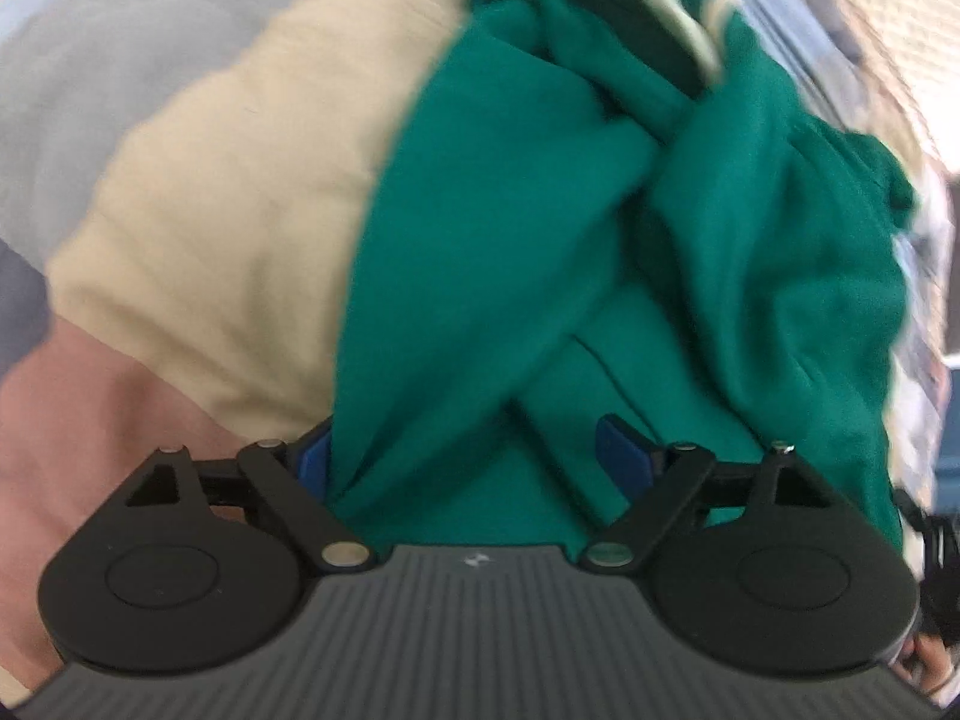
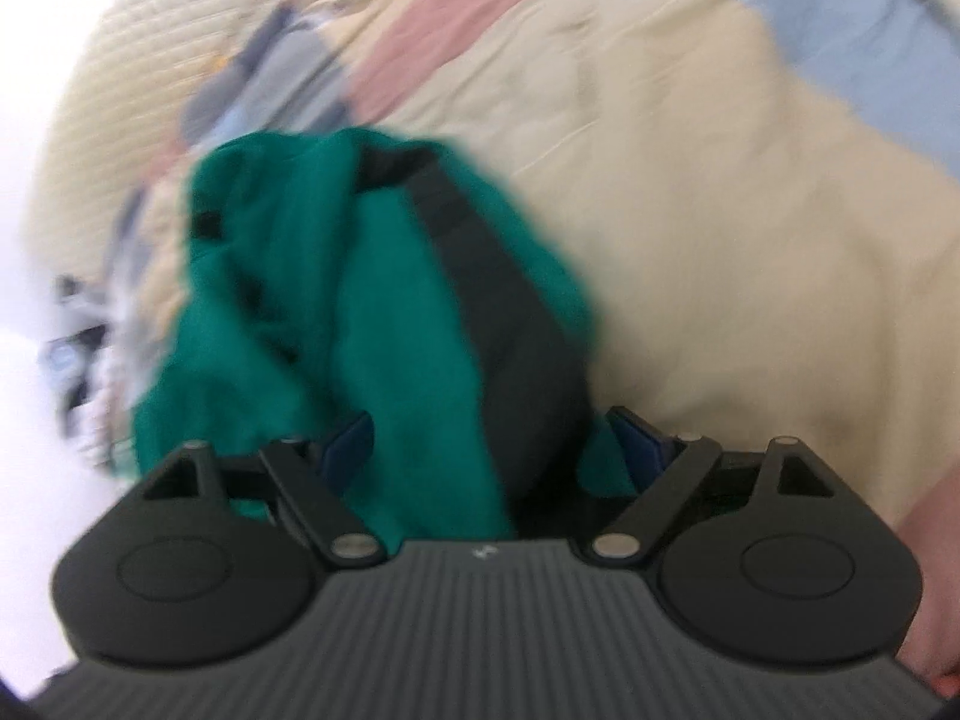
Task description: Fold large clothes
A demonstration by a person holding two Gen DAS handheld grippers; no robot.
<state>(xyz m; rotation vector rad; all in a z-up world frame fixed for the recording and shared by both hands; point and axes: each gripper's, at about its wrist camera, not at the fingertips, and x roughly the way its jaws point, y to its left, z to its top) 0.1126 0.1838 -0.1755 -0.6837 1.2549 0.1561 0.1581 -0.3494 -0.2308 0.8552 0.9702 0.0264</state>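
Nearest to us in the left wrist view, the left gripper (image 1: 474, 456) stands with its blue pads (image 1: 621, 450) spread wide; the green garment (image 1: 540, 252) fills the gap between them, but the right-hand pad shows clear of the cloth and nothing looks pinched. In the right wrist view, the right gripper (image 2: 486, 438) is likewise wide open, with the green garment (image 2: 372, 312) bunched between its blue pads (image 2: 348, 432) and not clamped.

From the left gripper the garment runs away up the picture as a crumpled, twisted heap, its long axis leading from the jaws toward the top right, with a pale lining or trim showing near the far end. From the right gripper it stretches up and slightly left, a dark band (image 2: 498, 324) running along its length.

It lies on a bedspread (image 2: 720, 210) of cream, pink and pale blue blocks. Beyond that everything blurs.
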